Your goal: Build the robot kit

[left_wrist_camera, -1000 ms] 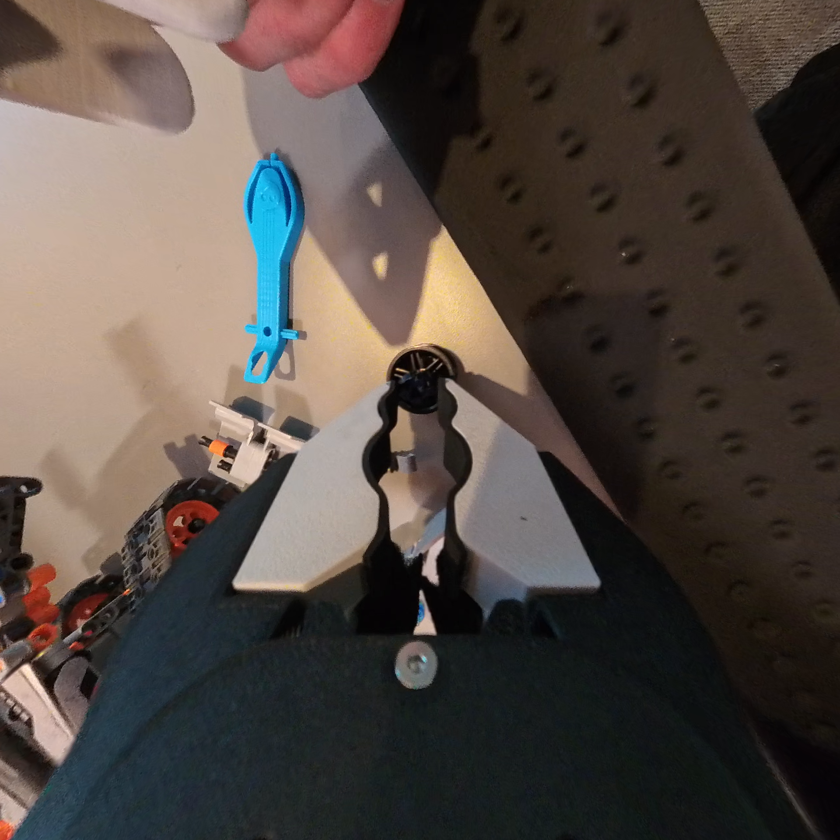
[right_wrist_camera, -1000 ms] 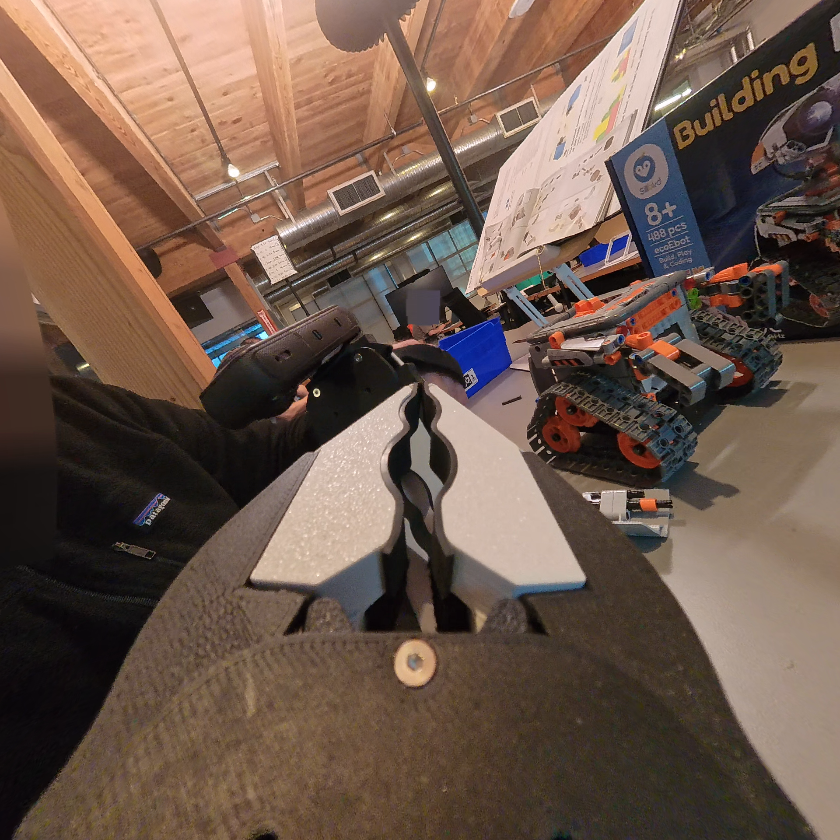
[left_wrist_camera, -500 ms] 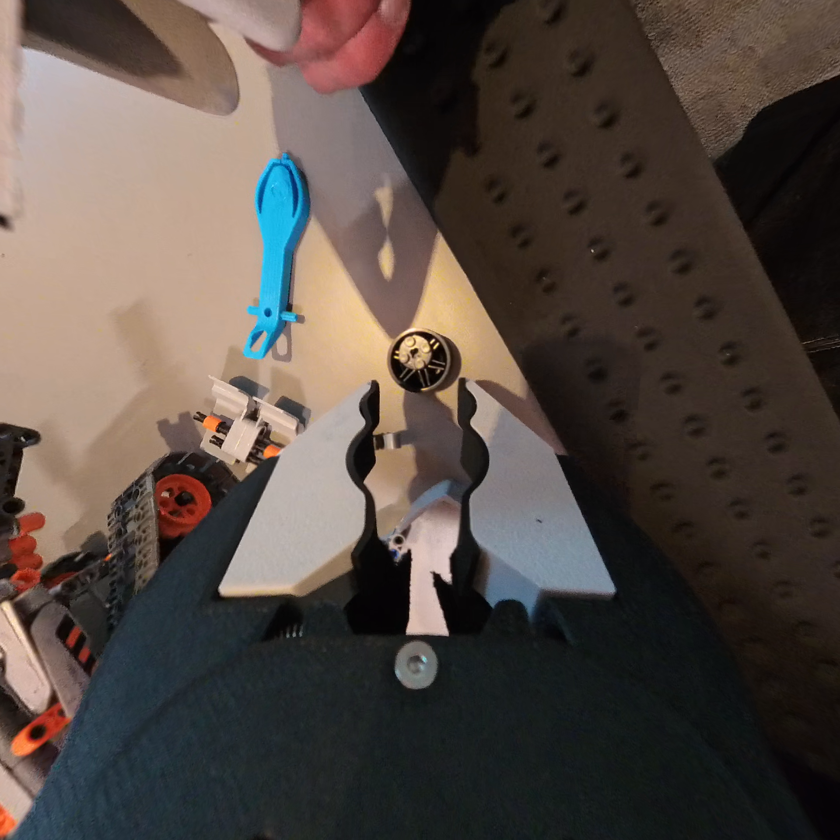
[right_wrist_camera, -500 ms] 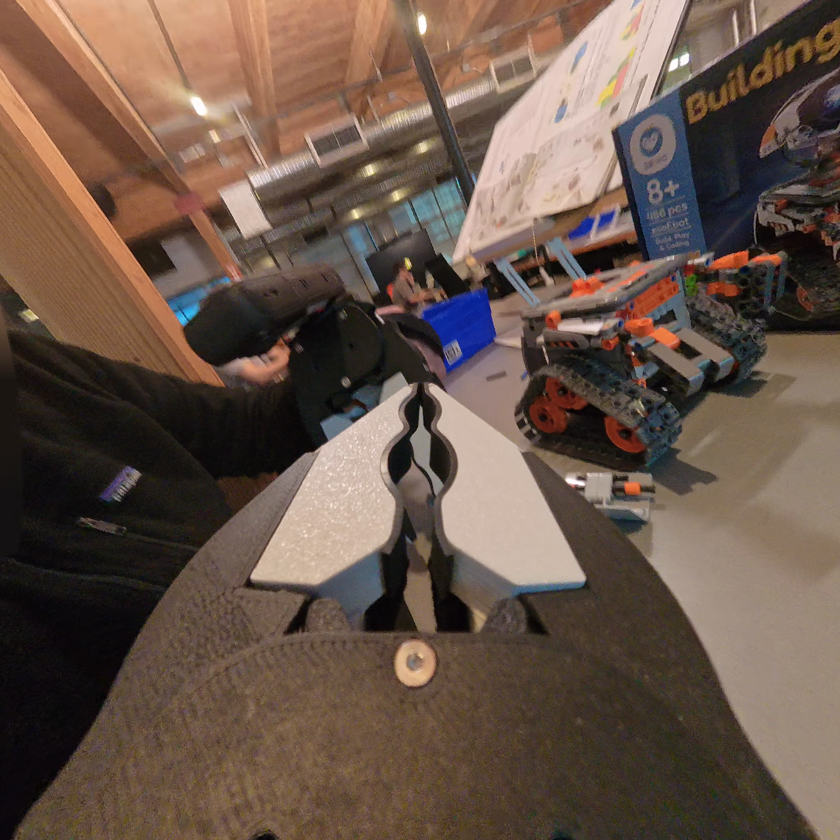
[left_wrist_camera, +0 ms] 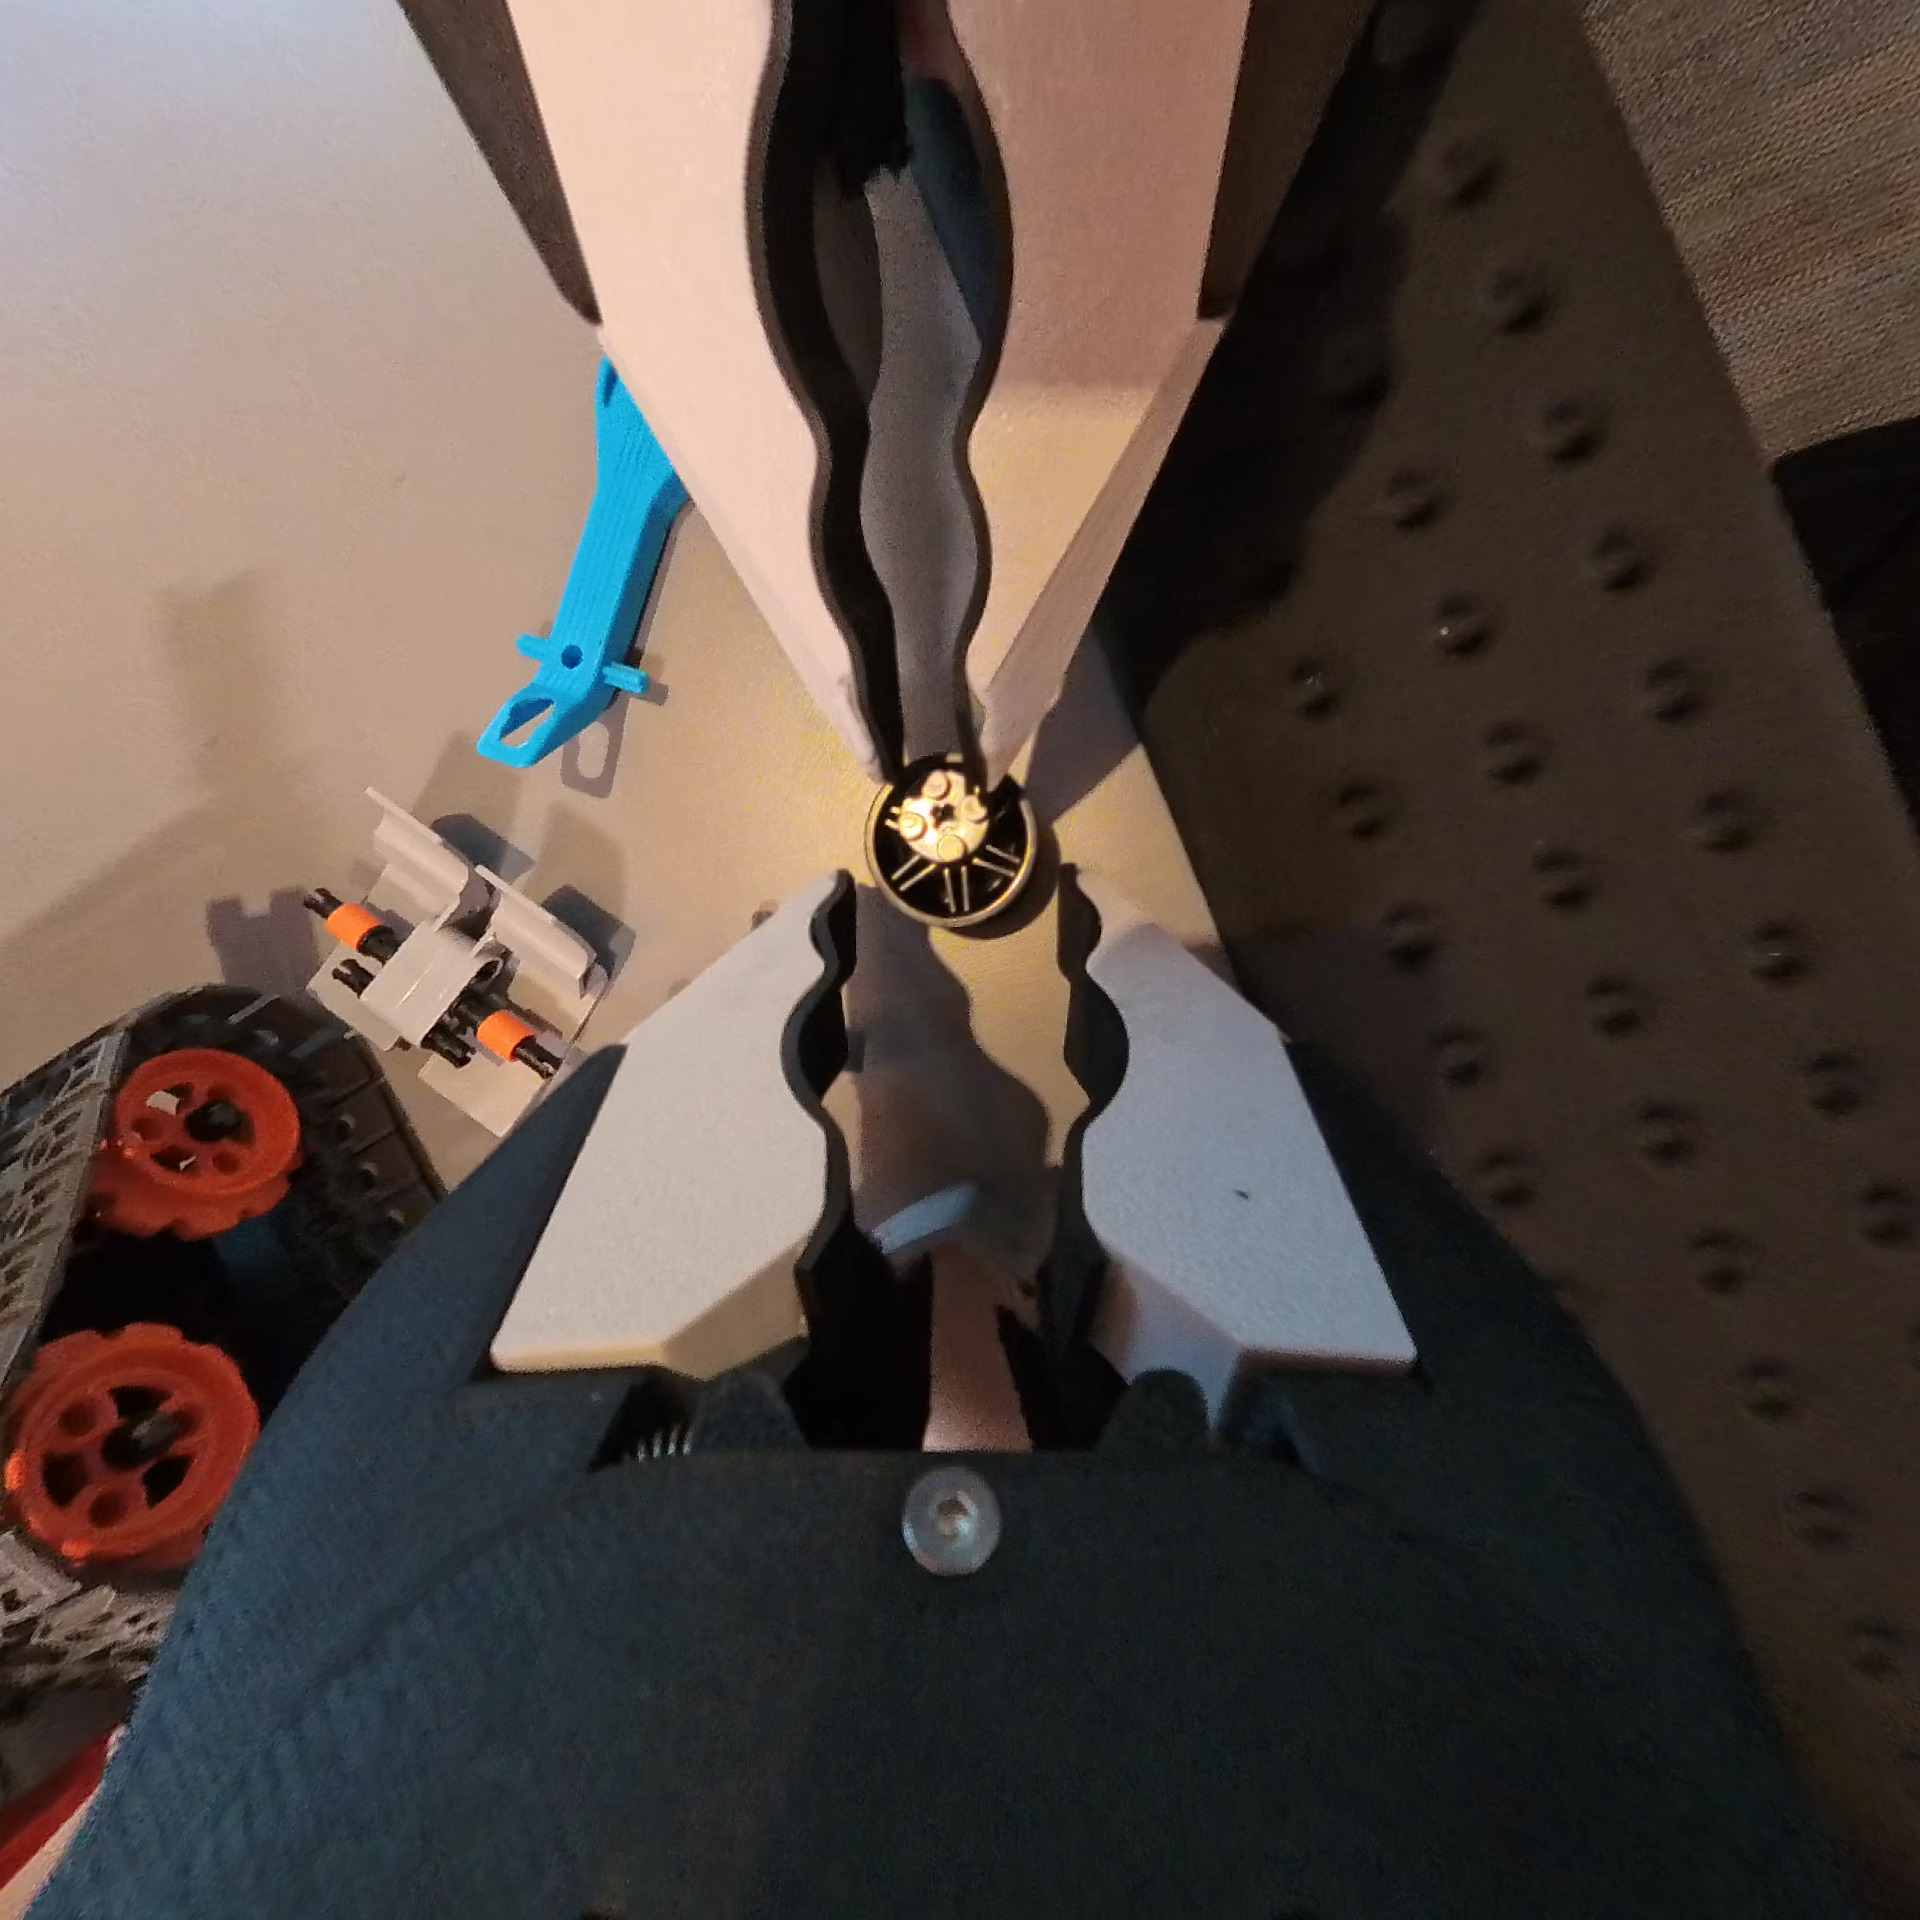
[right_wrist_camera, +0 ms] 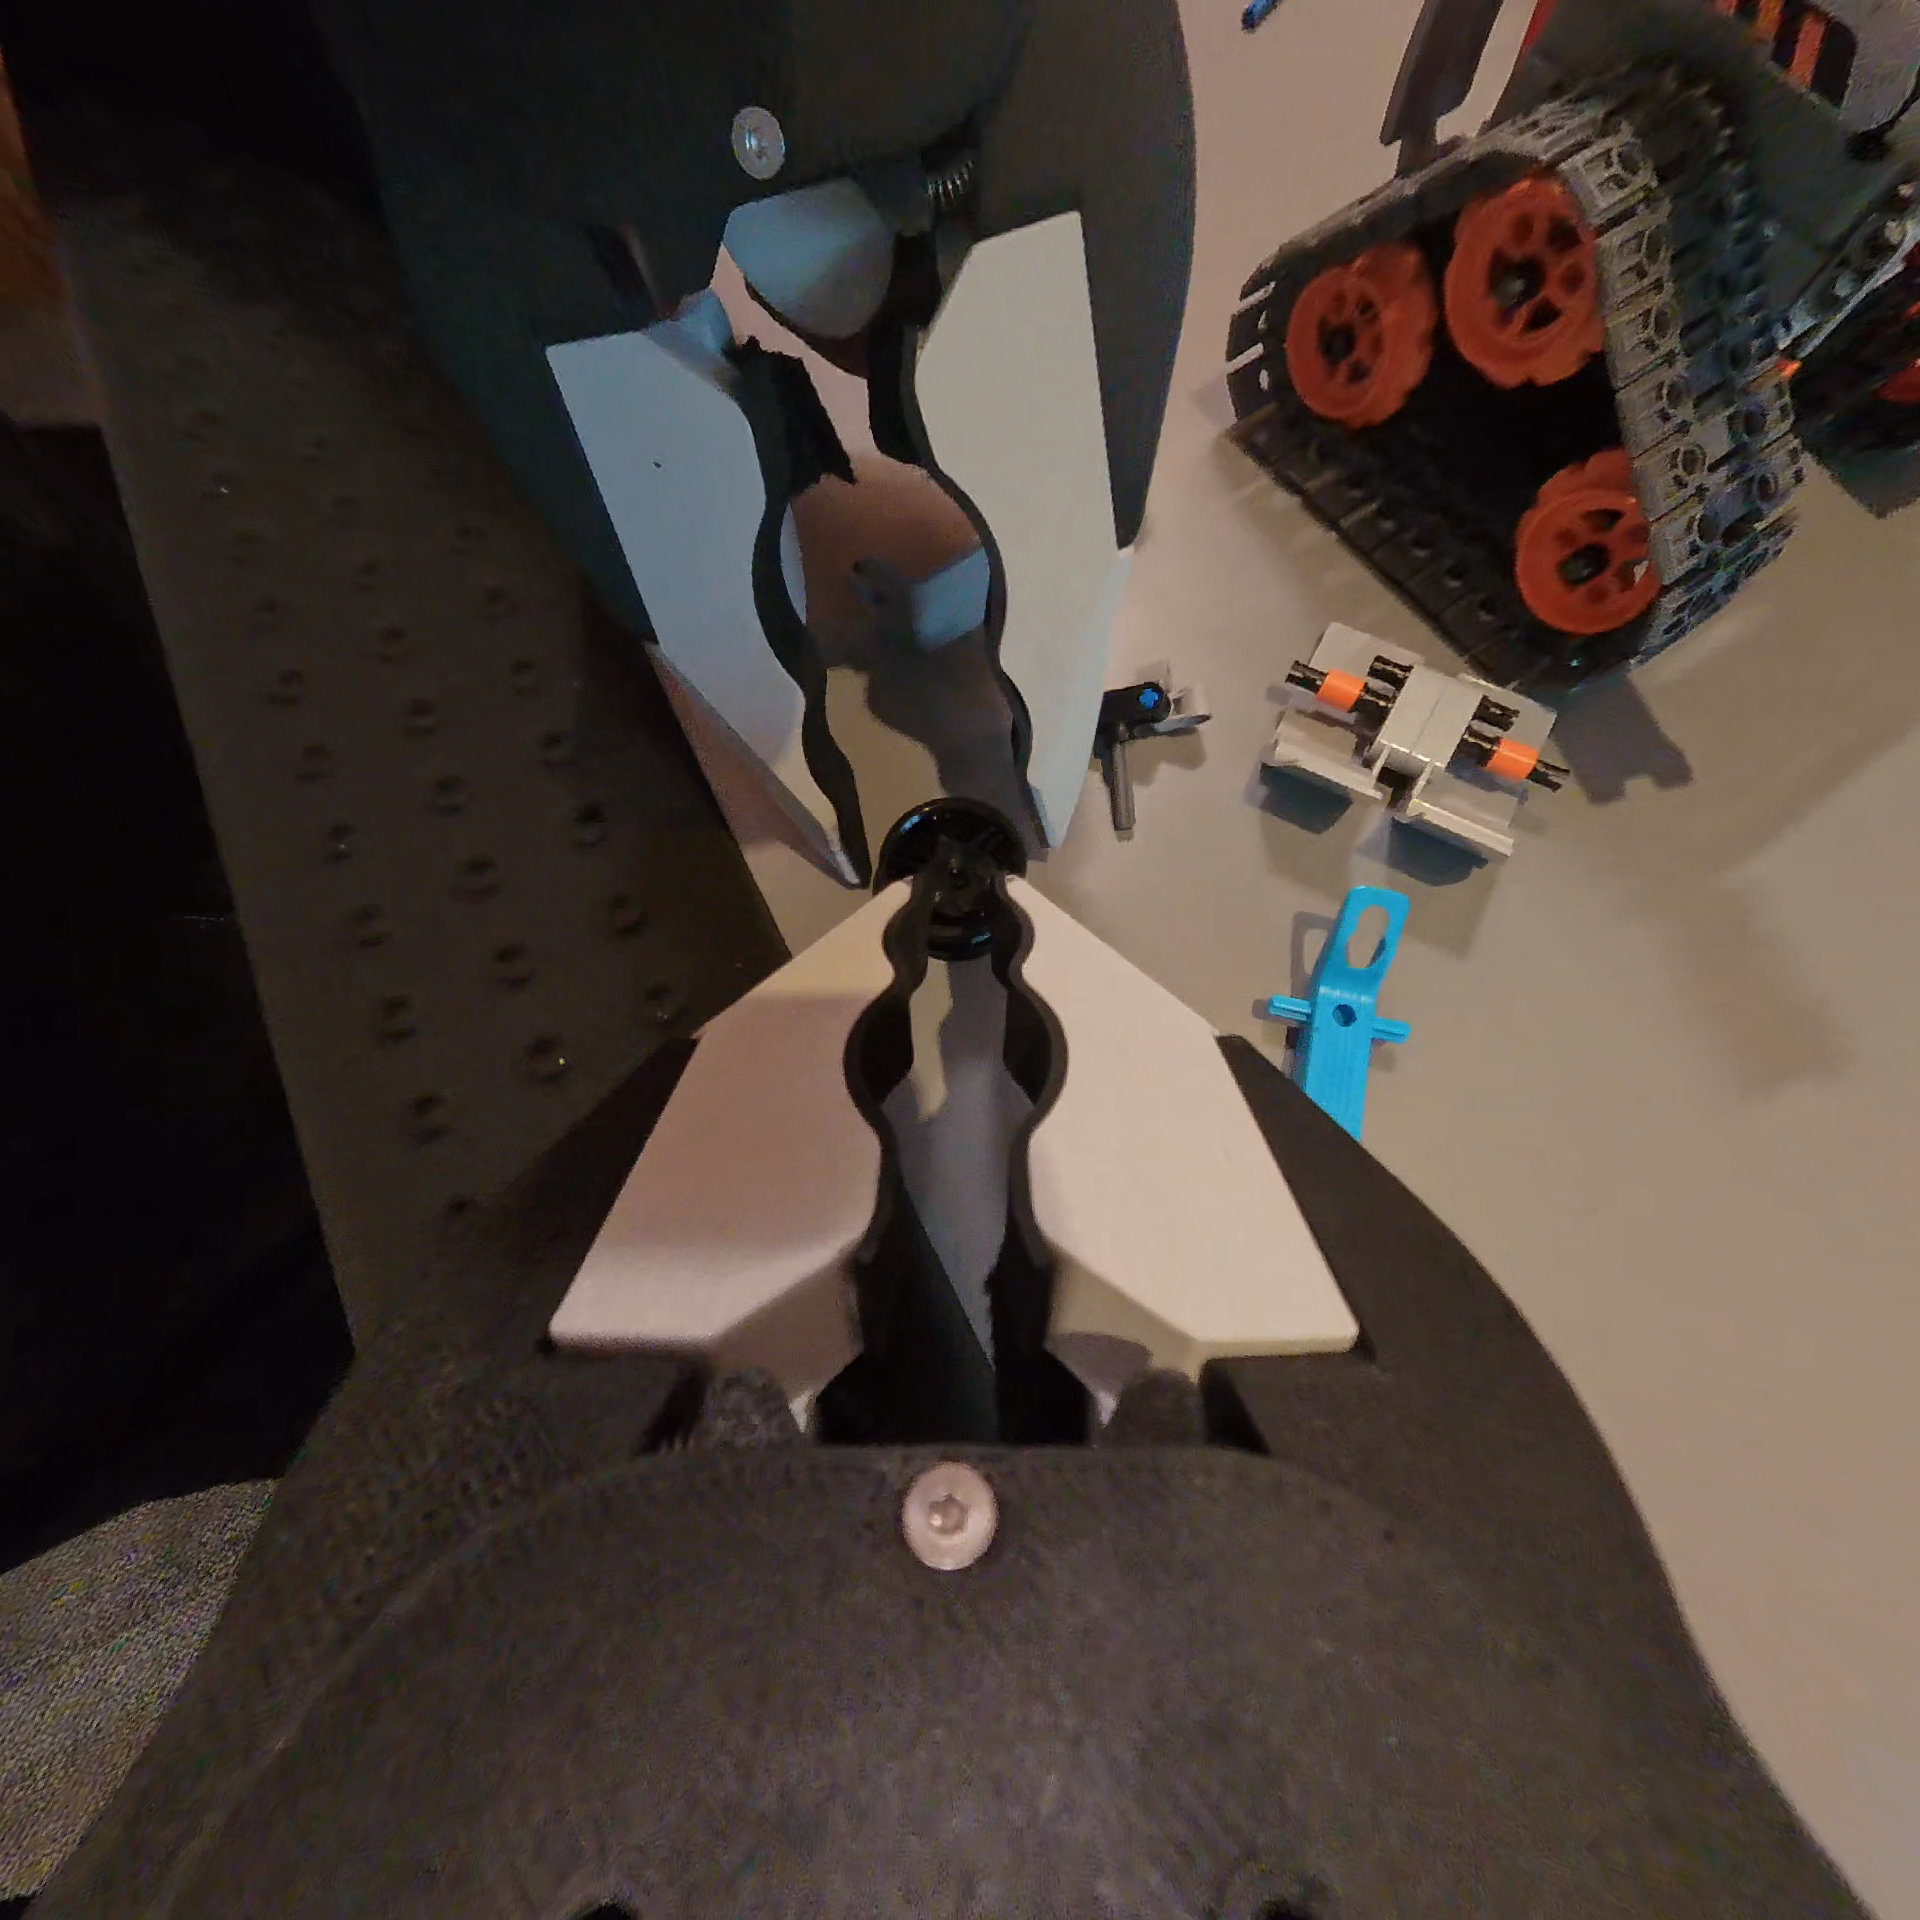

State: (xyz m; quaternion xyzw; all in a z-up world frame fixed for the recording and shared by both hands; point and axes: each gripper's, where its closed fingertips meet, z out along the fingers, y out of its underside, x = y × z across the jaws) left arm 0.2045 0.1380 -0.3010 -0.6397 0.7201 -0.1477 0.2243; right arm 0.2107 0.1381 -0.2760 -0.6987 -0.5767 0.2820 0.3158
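Here the small black wheel [left_wrist_camera: 948, 852], a round plastic disc with pale spokes and a hub of little studs, sits at the meeting point of the two grippers. The right gripper [right_wrist_camera: 951, 904] has its jaws drawn narrow and pinched onto the wheel's hub, so the wheel sits right at its fingertips, edge-on in the right wrist view. The left gripper [left_wrist_camera: 951, 904] faces it nose to nose with its jaws spread wide; the wheel lies just ahead of the gap between them, and whether either tip touches the wheel cannot be told.

Both tools share one build: pale grey wedge-shaped fingers [right_wrist_camera: 748, 1132] with smooth flat faces, lined inside by black wavy pads, set in a rough, grainy dark body with a silver screw at the centre.

Beside the left jaws' left finger lie a bright blue flat plastic tool [left_wrist_camera: 592, 623] with a looped end, a grey clip-like brick piece [left_wrist_camera: 457, 971] with orange collars on black pins, and a tracked toy vehicle [right_wrist_camera: 1538, 374] with orange toothed wheels inside a studded dark tread. All rest on a smooth pale table [right_wrist_camera: 1558, 1299]. On the other side of the jaws runs a dark dimpled mat [left_wrist_camera: 1558, 831].
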